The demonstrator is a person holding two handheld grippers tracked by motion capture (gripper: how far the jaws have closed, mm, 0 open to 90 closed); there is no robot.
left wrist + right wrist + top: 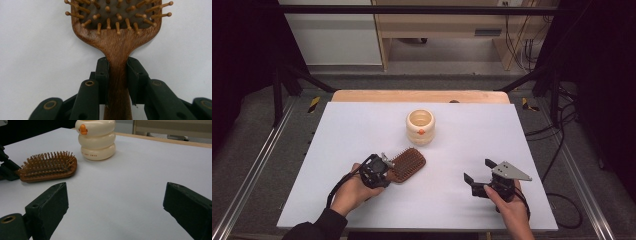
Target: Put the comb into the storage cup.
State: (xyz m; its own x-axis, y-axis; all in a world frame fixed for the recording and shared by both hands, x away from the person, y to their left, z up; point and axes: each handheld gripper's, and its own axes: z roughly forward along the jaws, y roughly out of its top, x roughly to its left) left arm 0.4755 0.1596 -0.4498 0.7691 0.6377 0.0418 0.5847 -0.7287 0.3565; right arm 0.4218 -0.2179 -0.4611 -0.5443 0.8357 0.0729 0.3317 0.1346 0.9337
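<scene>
A brown wooden hairbrush (408, 164) lies bristles-up on the white table, left of centre. My left gripper (382, 172) is shut on its handle; in the left gripper view both jaws press the narrow handle (117, 75) just below the brush head (116, 17). A cream ring-shaped cup with an orange beak (420, 127) stands upright behind the brush. My right gripper (479, 172) hovers open at the front right, nothing between its jaws. In the right gripper view the hairbrush (47, 166) and the cup (96, 138) sit ahead to the left.
The white tabletop (362, 125) spreads wide around the objects, with a wooden edge (419, 96) at the back. Metal rails (257, 160) run along both sides, and cables (557, 135) trail off to the right.
</scene>
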